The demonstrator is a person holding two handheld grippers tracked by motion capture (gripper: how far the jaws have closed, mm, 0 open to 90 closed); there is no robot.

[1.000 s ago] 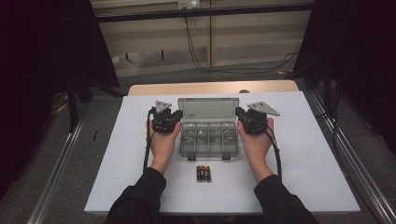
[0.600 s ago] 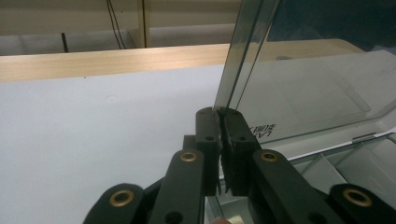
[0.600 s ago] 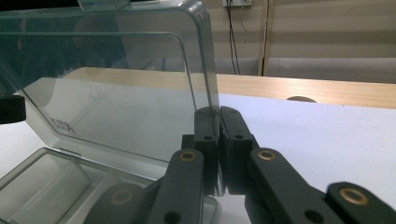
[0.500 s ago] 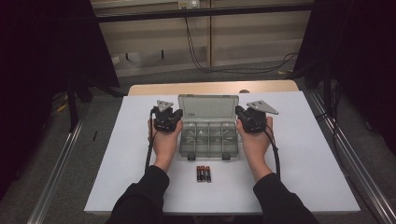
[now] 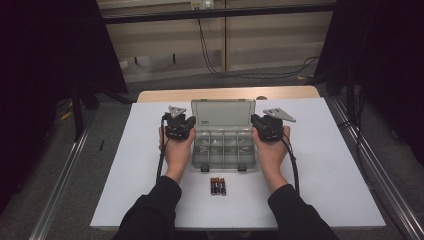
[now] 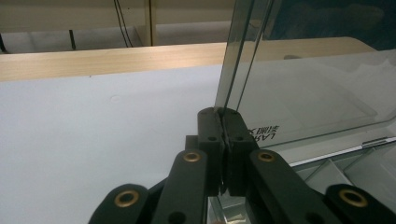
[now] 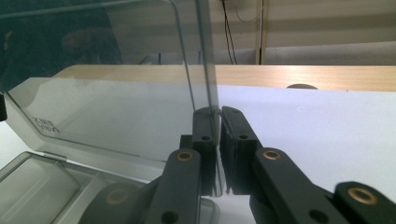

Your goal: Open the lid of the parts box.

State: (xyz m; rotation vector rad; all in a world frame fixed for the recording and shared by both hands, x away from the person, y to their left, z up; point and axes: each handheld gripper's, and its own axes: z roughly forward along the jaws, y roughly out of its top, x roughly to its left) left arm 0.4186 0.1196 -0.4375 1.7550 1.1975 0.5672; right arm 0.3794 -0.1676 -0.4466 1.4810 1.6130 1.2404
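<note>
A clear plastic compartment box [image 5: 222, 150] lies in the middle of the white table, its lid [image 5: 222, 114] standing raised at the back. My left gripper [image 5: 191, 126] is shut on the lid's left edge. In the left gripper view the jaws [image 6: 221, 114] pinch that edge, and the lid [image 6: 303, 88] rises to the right of them. My right gripper [image 5: 254, 124] is shut on the lid's right edge. The right gripper view has the clear lid [image 7: 116, 102] running up from between the jaws [image 7: 218, 114]. The box's compartments [image 7: 42, 182] look empty.
Three batteries [image 5: 217, 186] lie side by side on the white table [image 5: 330, 170] just in front of the box. A wooden strip [image 5: 225, 93] borders the table's far edge. Metal rails [image 5: 380, 180] run along both sides.
</note>
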